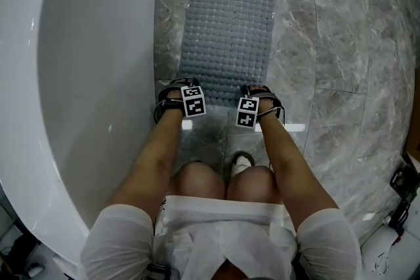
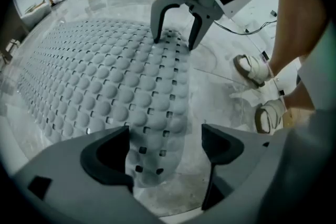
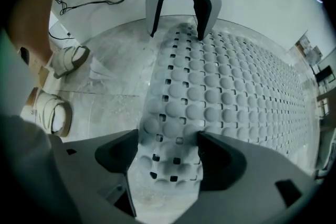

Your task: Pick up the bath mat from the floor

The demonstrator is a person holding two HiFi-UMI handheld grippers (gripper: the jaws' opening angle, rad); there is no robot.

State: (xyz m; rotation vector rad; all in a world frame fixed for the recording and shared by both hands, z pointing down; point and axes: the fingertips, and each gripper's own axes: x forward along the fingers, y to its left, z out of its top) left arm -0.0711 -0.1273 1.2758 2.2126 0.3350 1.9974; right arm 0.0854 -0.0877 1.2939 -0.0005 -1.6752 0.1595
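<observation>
The grey bath mat (image 1: 226, 29), studded with round bumps and small holes, lies flat on the marble floor beside the tub. Both grippers are down at its near short edge. My left gripper (image 1: 180, 83) stands over the mat's near-left corner. In the left gripper view, the left gripper (image 2: 165, 147) is open and a strip of mat (image 2: 152, 113) lies between the jaws with a gap at the right. My right gripper (image 1: 259, 90) is at the near-right corner. It is open (image 3: 168, 152), and the mat's edge (image 3: 176, 128) lies between its jaws.
A white bathtub (image 1: 79, 75) runs along the left of the mat. The person crouches behind the mat, knees (image 1: 226, 180) and light shoes (image 3: 65, 60) close to its near edge. Grey marble floor (image 1: 341, 42) spreads to the right; a cable (image 3: 100, 5) lies beyond.
</observation>
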